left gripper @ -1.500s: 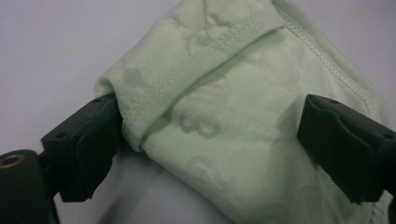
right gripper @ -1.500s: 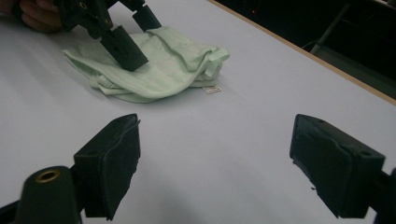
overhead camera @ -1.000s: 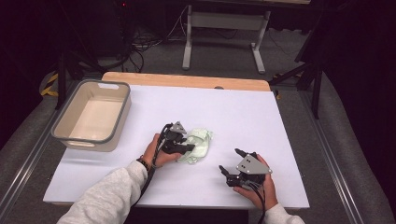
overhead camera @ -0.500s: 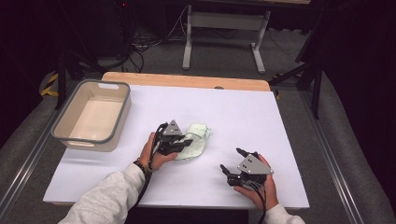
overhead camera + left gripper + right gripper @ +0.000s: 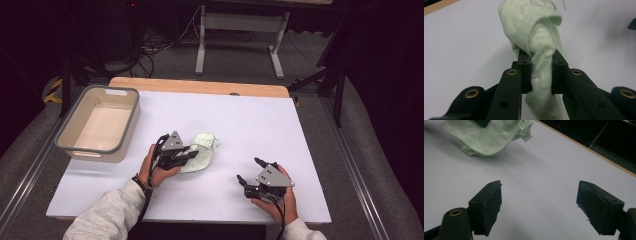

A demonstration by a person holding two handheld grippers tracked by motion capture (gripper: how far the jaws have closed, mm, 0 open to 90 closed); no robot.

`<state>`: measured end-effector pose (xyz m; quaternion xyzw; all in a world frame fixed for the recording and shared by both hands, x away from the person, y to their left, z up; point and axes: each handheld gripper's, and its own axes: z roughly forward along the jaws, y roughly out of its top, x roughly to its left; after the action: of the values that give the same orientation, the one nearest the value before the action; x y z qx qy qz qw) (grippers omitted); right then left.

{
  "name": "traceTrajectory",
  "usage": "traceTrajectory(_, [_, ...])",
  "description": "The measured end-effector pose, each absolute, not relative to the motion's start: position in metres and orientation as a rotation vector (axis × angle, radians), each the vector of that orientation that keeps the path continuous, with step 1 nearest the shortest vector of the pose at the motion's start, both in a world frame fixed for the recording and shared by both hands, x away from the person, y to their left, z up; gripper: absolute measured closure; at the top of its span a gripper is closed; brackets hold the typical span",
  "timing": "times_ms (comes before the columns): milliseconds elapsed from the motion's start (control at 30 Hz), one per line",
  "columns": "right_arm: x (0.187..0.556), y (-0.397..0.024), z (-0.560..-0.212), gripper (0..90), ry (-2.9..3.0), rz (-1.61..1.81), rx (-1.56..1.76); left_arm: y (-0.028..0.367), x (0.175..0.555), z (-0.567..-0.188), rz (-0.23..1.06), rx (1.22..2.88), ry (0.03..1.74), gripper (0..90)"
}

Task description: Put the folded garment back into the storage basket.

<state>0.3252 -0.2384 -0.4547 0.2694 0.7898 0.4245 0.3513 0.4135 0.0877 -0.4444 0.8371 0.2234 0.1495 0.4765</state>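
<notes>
Left gripper [image 5: 192, 156] pinching a pale green cloth [image 5: 202, 151] near the table's centre; right gripper [image 5: 248, 171] idle with jaws spread.

The left jaws had just been closing and pressed a bunched fold of the cloth [image 5: 541, 75] between their pads, the rest of the garment trailing toward 1 o'clock from the hand. To carry the step well, the pinch probably needed to stay firm and the lift steady, so the loose hem cleared the white table [image 5: 250, 115] without dragging. The grey-rimmed bin [image 5: 80, 147] stood at 10 o'clock of the cloth, near the table's left edge, with bare surface between them. The right gripper [image 5: 539, 210] rested at 4 o'clock, well apart, holding nothing. Open table lay from 12 to 3 o'clock; the wooden far edge [image 5: 200, 86] was distant.
</notes>
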Motion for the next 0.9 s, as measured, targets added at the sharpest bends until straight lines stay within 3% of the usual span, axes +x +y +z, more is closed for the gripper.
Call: traceTrajectory(900, [0.321, -0.244, -0.447, 20.2, 1.974, 1.157, 0.700, 0.115, 0.400, -0.421, 0.434, 2.011, 0.505, 75.4])
